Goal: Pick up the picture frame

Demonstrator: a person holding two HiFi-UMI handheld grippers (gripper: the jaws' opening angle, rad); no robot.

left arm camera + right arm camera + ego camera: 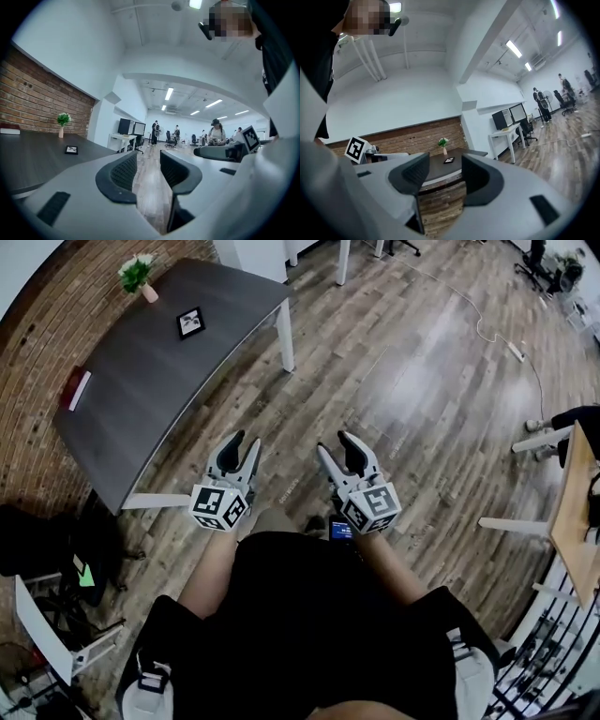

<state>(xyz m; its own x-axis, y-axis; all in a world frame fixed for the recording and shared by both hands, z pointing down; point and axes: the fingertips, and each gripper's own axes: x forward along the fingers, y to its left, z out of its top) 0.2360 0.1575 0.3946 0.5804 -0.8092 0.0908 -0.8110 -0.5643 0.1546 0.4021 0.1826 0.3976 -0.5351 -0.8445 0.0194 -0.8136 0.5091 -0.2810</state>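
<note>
A small black picture frame [190, 322] lies flat on the dark grey table [141, 390], far from both grippers. It shows small in the left gripper view [71, 150] and between the jaws in the right gripper view [448, 160]. My left gripper [243, 443] and right gripper [334, 444] are held side by side over the wooden floor, in front of the person's body. Both are open with nothing between their fingers.
A potted plant [138, 276] stands at the table's far corner and a red book [75, 388] lies near its left edge. A brick wall [28, 381] runs behind the table. Bags and a chair [56, 615] sit at the lower left; a wooden desk [577, 512] stands right.
</note>
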